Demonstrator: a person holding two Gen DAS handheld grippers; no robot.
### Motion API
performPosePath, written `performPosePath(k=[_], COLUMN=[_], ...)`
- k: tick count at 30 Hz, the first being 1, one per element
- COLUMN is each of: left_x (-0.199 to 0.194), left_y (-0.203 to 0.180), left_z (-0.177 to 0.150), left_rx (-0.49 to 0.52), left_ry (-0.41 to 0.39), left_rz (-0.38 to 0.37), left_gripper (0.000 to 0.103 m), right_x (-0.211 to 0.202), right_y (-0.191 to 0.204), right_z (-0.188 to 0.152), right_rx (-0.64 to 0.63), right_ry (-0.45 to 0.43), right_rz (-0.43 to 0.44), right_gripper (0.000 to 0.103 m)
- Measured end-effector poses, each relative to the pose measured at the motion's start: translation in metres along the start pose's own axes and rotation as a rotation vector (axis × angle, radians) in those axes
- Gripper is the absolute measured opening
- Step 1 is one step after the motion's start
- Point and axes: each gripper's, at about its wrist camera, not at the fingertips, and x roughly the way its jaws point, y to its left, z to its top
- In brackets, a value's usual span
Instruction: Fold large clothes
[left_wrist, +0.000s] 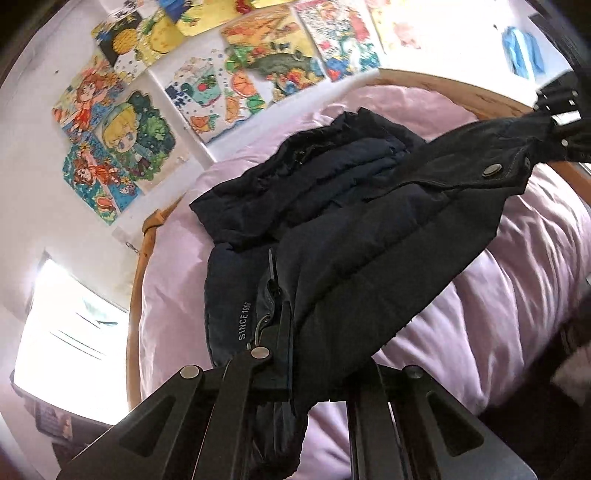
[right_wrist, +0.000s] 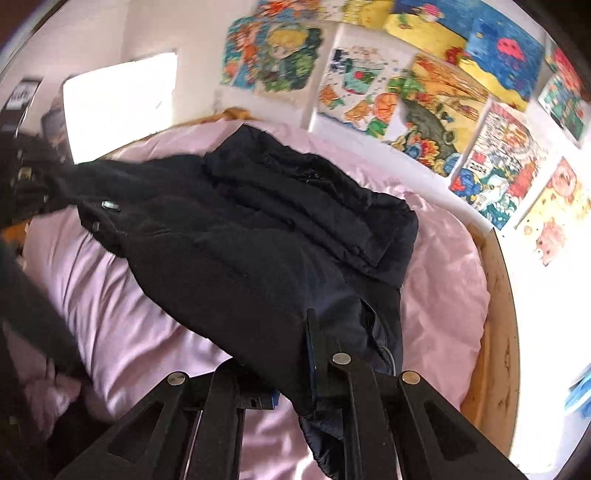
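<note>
A dark navy padded jacket (left_wrist: 351, 206) lies on a bed with a pink cover (left_wrist: 517, 295). Its far part is bunched in folds; its near edge is lifted and stretched between both grippers. My left gripper (left_wrist: 295, 332) is shut on one corner of the jacket, near white "SINCE 1988" print. My right gripper (right_wrist: 295, 354) is shut on the other corner of the jacket (right_wrist: 240, 240). The right gripper shows at the far right of the left wrist view (left_wrist: 557, 110); the left gripper shows at the far left of the right wrist view (right_wrist: 26, 173). A metal snap button (left_wrist: 491, 170) sits on the lifted flap.
The bed has a curved wooden frame (right_wrist: 495, 332) against a white wall covered with colourful drawings (left_wrist: 122, 122). A bright window (left_wrist: 70, 332) is beside the bed. Something blue (left_wrist: 522, 51) hangs on the wall.
</note>
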Motion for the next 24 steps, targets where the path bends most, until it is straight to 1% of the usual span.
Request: performPosePath(k=[3, 7, 9, 11, 14, 16, 21, 24], left_x=[-0.013, -0.027, -0.026, -0.021, -0.017, -0.016, -0.006, 0.000], left_y=[-0.006, -0.022, -0.026, -0.023, -0.006, 0.008, 0.039, 0.057], left_z=[-0.012, -0.021, -0.021, -0.016, -0.002, 0.011, 0.042, 0.062], left_rx=[0.019, 0.070, 0.078, 0.064, -0.004, -0.038, -0.114, -0.133], left_ry=[0.009, 0.020, 0.031, 0.027, 0.015, 0.000, -0.036, -0.055], left_rz=[-0.038, -0.064, -0.080, -0.090, -0.119, -0.126, -0.122, -0.106], left_gripper=[0.007, 0.007, 0.007, 0.007, 0.007, 0.007, 0.007, 0.007], right_x=[-0.013, -0.028, -0.027, -0.023, -0.020, -0.021, -0.015, -0.007], right_y=[0.010, 0.019, 0.019, 0.013, 0.002, -0.005, -0.027, -0.041], right_z=[-0.015, -0.038, -0.043, -0.043, -0.032, -0.020, 0.014, 0.034], right_rx=[-0.049, -0.085, -0.083, -0.058, -0.016, -0.003, 0.039, 0.065], right_ry=[0.043, 0.103, 0.126, 0.134, 0.115, 0.093, 0.037, 0.007], right_rz=[0.025, 0.062, 0.070, 0.082, 0.088, 0.076, 0.045, 0.025], right_gripper=[0.010, 0.010, 0.010, 0.010, 0.010, 0.010, 0.010, 0.010])
